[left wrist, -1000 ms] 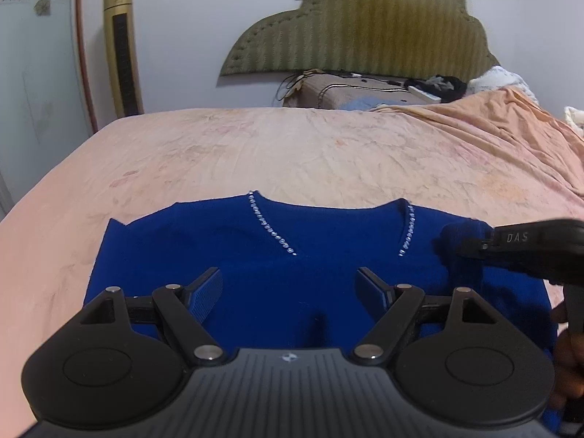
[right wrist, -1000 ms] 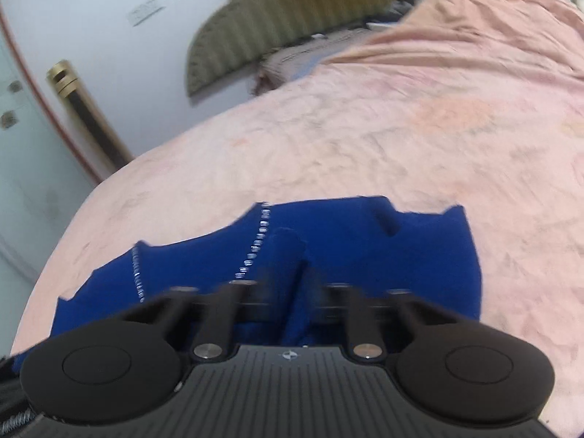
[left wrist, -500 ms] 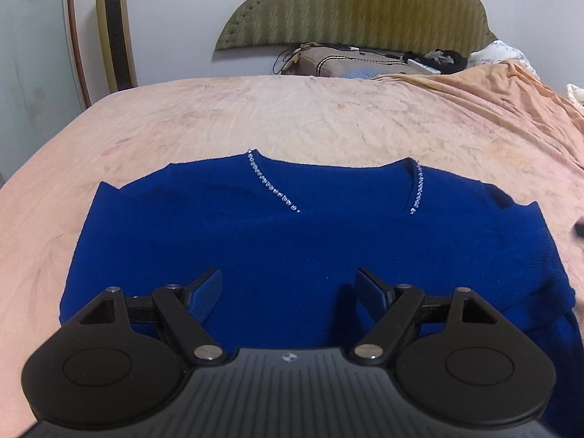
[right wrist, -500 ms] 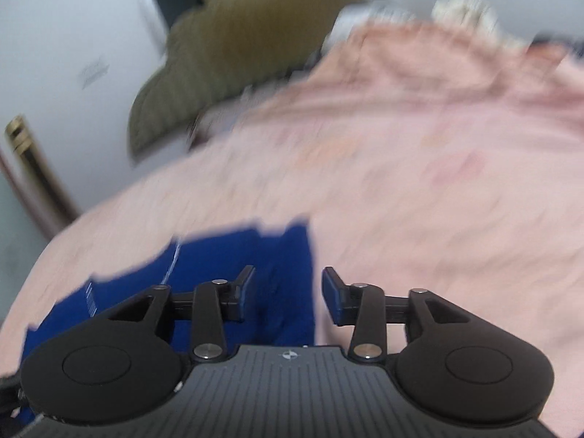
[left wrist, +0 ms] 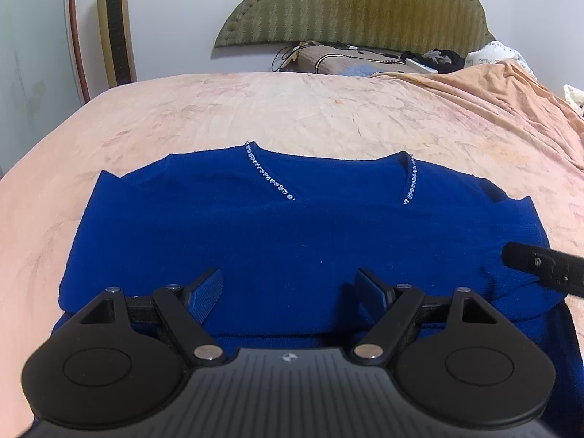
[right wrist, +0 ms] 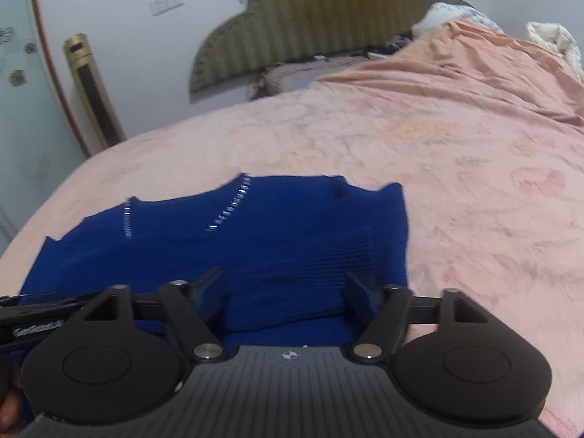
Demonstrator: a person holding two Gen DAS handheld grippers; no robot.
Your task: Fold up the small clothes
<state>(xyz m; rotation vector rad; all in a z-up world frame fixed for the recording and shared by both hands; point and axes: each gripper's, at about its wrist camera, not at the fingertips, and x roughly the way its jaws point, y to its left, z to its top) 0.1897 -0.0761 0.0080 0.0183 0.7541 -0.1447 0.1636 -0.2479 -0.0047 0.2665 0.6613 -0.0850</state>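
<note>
A royal blue sweater (left wrist: 284,226) with rhinestone trim at the neckline lies flat on the pink bedsheet (left wrist: 292,109), sleeves folded across its body. My left gripper (left wrist: 290,290) is open and empty, hovering over the sweater's near middle. My right gripper (right wrist: 284,292) is open and empty over the folded sleeve's ribbed cuff (right wrist: 321,270) on the sweater (right wrist: 255,241). The right gripper's finger also shows at the right edge of the left wrist view (left wrist: 540,264). The left gripper's finger shows at the left of the right wrist view (right wrist: 40,308).
The bedsheet (right wrist: 456,182) stretches wide beyond the sweater. An olive headboard (left wrist: 350,3) and a pillow with cables (left wrist: 350,62) lie at the far end. A gold tower fan (left wrist: 115,25) stands at the back left. Bunched bedding (right wrist: 551,40) rises at far right.
The right gripper let go of the sleeve it was shut on, swung out to the right, opened wide and returned over the sweater. The left gripper stayed open and rose slightly.
</note>
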